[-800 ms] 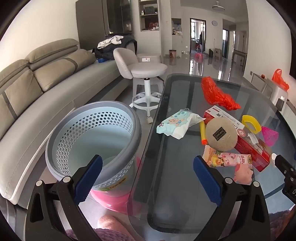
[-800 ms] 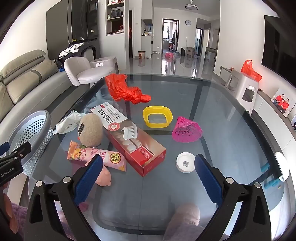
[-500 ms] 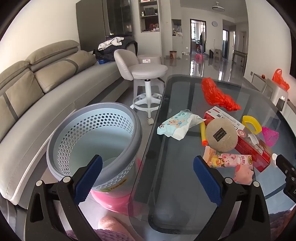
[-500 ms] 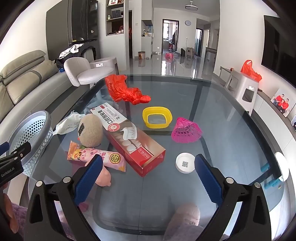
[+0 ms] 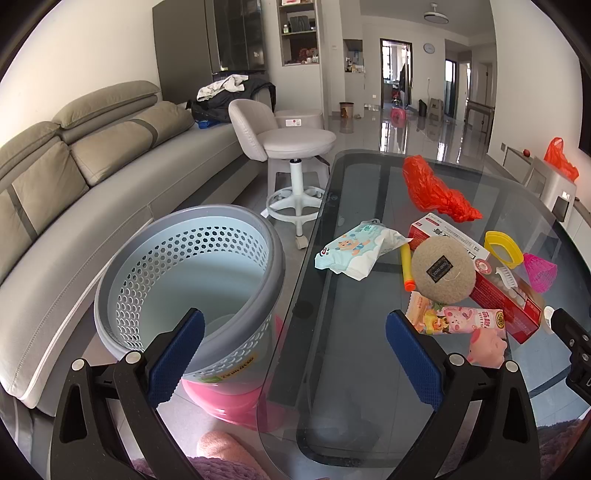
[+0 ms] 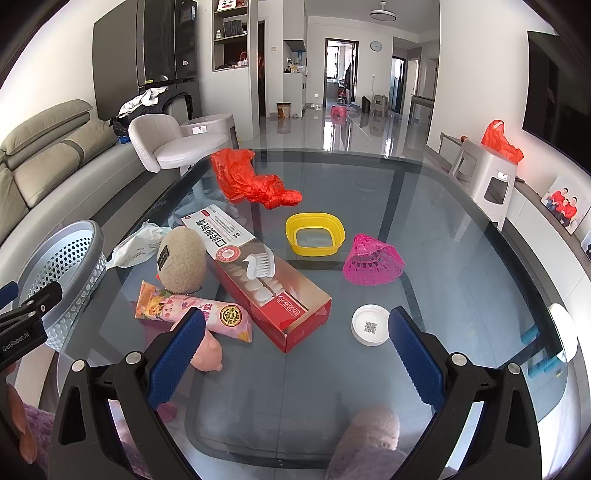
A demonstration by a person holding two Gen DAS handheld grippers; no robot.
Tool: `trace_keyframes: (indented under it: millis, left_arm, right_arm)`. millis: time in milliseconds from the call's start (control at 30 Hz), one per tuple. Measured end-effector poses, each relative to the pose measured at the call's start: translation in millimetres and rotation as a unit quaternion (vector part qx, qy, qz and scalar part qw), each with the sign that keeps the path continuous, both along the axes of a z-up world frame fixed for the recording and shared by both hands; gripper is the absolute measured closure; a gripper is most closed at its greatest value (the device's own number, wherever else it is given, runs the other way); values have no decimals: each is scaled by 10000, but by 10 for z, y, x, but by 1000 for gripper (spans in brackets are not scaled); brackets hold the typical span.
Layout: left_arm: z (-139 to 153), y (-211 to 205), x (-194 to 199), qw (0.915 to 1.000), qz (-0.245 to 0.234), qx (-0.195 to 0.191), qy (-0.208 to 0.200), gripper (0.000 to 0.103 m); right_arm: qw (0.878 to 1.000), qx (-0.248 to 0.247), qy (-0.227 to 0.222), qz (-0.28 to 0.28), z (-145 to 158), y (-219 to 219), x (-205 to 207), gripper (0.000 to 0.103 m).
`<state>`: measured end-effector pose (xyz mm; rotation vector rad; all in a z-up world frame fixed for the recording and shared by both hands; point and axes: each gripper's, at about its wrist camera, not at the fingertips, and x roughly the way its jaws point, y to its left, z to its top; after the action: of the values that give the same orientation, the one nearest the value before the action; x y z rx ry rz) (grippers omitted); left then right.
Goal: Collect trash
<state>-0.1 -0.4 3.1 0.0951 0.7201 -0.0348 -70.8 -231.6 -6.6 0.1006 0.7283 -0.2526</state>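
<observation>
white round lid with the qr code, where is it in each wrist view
Left wrist: the white lid is only a sliver at the far right, just past the end of the red box, mostly hidden by the right gripper's body.
Right wrist: the lid lies flat on the glass table, right of centre, by the inner side of the gripper's right finger.
Shared landmark: the red box, whose near end points toward the lid.

Living room, daylight, glossy light tile floor with reflections. Grey sofa along the wall left of the fingers, clothes pile at its far end. Pale swivel stool ahead. Dark cabinet and shelf niche on far wall, open doorway beyond, round wall clock, ceiling fan.
</observation>
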Motion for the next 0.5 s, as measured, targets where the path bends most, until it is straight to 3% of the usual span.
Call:
trace_keyframes:
  millis: [500]
  left_arm:
    - [17, 16, 0, 10000, 6, 15, -29, 6]
  right_arm:
    - [10000, -1, -9, -2, 9, 4, -5, 8]
